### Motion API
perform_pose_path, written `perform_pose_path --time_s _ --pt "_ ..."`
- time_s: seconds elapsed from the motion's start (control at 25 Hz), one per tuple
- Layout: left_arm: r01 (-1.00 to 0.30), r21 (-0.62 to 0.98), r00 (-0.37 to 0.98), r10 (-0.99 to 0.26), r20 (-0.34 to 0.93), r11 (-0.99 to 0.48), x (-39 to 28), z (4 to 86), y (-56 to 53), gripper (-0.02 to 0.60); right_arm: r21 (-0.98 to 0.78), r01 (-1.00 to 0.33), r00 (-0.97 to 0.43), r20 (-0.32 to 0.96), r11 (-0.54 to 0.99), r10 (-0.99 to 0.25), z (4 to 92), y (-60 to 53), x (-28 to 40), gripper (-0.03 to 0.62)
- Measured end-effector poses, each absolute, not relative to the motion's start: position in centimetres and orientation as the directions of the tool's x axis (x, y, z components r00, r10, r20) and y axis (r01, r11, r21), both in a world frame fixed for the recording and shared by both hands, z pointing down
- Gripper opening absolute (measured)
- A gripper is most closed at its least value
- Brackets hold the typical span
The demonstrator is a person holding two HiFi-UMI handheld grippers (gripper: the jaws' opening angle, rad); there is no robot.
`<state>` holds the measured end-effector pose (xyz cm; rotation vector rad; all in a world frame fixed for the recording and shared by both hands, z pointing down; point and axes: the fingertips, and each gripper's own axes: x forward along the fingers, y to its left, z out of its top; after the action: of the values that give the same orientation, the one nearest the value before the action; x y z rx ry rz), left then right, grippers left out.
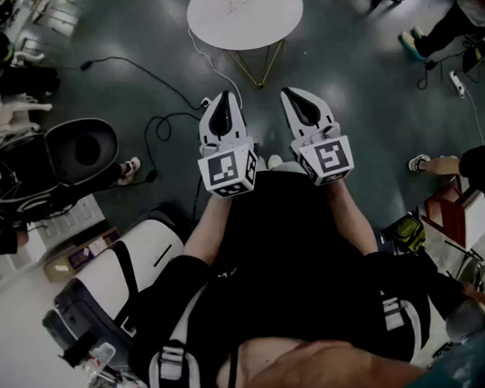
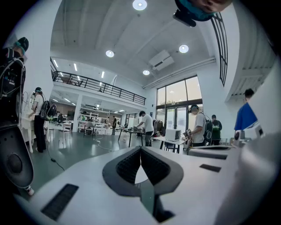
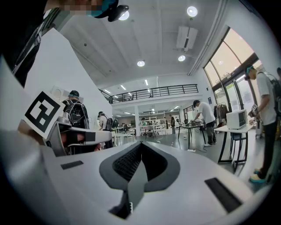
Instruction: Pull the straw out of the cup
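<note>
No cup or straw shows in any view. In the head view my left gripper and right gripper are held side by side at waist height, pointing forward over the dark floor. Both are shut with nothing between the jaws. The left gripper view shows my left gripper with its jaws meeting at the tip, aimed out into a large hall. My right gripper looks the same in the right gripper view, jaws together and empty. A round white table stands ahead of both grippers; its top looks bare.
A black round seat and cluttered gear stand at the left. Cables run across the floor. A white and black case lies near my left leg. Other people's feet show at the right. Desks and people fill the hall.
</note>
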<state>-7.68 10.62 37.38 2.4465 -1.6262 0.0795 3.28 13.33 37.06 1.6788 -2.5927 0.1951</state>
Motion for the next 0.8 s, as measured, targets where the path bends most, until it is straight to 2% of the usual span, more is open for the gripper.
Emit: perform_pose_path --time_s 0.8 --pt "-0.910 0.080 0.414 -0.887 0.203 -0.406 -6.0 38.9 12.8 0.009 -0.080 -0.910 -0.414 0.150 0.406 -0.898 39.1 15.0 5.0 0.017"
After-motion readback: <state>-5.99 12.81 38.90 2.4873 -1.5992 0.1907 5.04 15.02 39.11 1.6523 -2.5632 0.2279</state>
